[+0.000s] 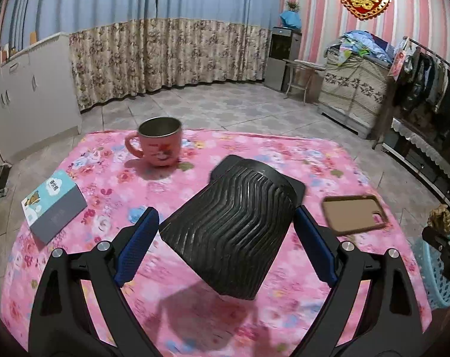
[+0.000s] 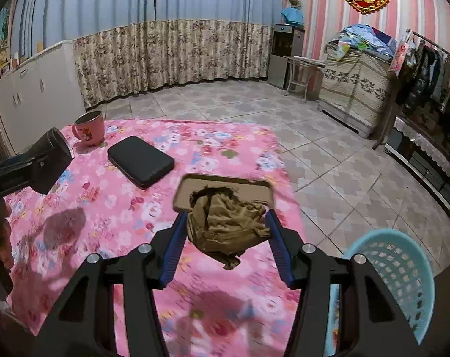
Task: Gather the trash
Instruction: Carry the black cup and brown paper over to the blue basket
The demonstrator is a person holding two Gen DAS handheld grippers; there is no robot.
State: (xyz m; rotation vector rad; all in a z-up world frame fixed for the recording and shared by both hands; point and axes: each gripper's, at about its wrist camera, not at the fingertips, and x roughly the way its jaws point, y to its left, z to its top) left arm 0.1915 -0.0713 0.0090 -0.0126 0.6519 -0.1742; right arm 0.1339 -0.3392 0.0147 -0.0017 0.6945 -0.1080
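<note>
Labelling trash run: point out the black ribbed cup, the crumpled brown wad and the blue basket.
black ribbed cup (image 1: pixel 234 229), left wrist view, middle of its ribbed side.
crumpled brown wad (image 2: pixel 228 223), right wrist view, centre of the crumple.
blue basket (image 2: pixel 400 270), right wrist view, inner lattice wall.

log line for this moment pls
left gripper: holds ribbed black cup | right gripper: holds crumpled olive wrapper | light blue basket: lower right

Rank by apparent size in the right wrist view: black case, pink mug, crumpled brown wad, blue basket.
1. blue basket, though nearness inflates it
2. crumpled brown wad, also near
3. black case, close to the wad; unsure
4. pink mug
</note>
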